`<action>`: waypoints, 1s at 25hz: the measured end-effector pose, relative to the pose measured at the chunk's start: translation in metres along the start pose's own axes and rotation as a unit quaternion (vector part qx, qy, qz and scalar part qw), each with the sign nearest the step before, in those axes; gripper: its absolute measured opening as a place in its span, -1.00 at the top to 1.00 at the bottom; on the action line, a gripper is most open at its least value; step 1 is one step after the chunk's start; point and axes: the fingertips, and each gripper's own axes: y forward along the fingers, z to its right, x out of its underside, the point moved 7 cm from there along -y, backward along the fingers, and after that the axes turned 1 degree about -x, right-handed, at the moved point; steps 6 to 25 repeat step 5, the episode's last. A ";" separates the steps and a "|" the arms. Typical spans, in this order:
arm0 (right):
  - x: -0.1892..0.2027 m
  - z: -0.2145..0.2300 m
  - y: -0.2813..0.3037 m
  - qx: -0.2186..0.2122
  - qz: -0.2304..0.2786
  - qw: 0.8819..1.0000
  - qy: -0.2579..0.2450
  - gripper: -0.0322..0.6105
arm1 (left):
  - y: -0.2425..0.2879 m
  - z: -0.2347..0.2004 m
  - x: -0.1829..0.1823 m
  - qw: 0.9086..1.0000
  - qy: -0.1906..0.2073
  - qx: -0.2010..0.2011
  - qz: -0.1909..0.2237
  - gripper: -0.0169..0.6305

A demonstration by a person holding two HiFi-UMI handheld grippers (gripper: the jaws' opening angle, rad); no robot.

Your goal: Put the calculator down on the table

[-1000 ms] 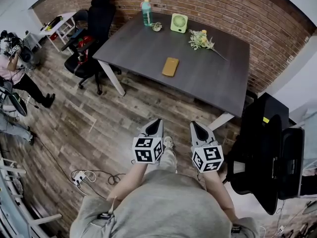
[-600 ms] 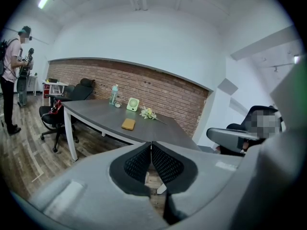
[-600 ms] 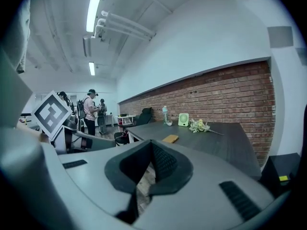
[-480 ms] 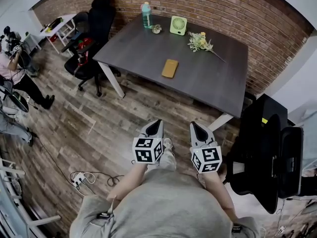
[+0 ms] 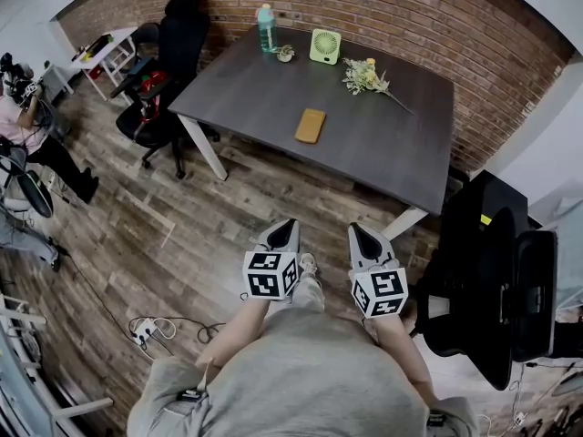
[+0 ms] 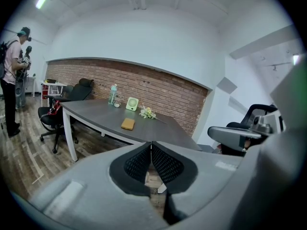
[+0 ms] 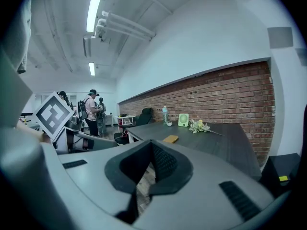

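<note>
Nothing moved: left hand-held gripper (image 5: 289,223) and right hand-held gripper (image 5: 354,228), clenched empty, well apart from calculator (image 5: 311,125).

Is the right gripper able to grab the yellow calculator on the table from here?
Probably not from here. The right gripper hangs over the floor, well short of the table, where the calculator lies. Nothing blocks the way, so stepping closer should help.

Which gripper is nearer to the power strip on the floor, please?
Left. In the head view the left gripper is up-right of the power strip; the right gripper is farther right.
</note>
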 end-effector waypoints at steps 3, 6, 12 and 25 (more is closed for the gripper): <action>0.000 0.000 0.000 0.001 0.000 1.000 0.002 0.90 | 0.001 0.000 0.000 1.000 0.001 0.001 -0.001 0.88; 0.001 0.000 0.000 0.002 -0.001 1.000 0.003 0.89 | 0.001 -0.001 0.000 1.000 0.002 0.002 -0.002 0.88; 0.001 0.000 0.000 0.002 -0.001 1.000 0.003 0.89 | 0.001 -0.001 0.000 1.000 0.002 0.002 -0.002 0.88; 0.001 0.000 0.000 0.002 -0.001 1.000 0.003 0.89 | 0.001 -0.001 0.000 1.000 0.002 0.002 -0.002 0.88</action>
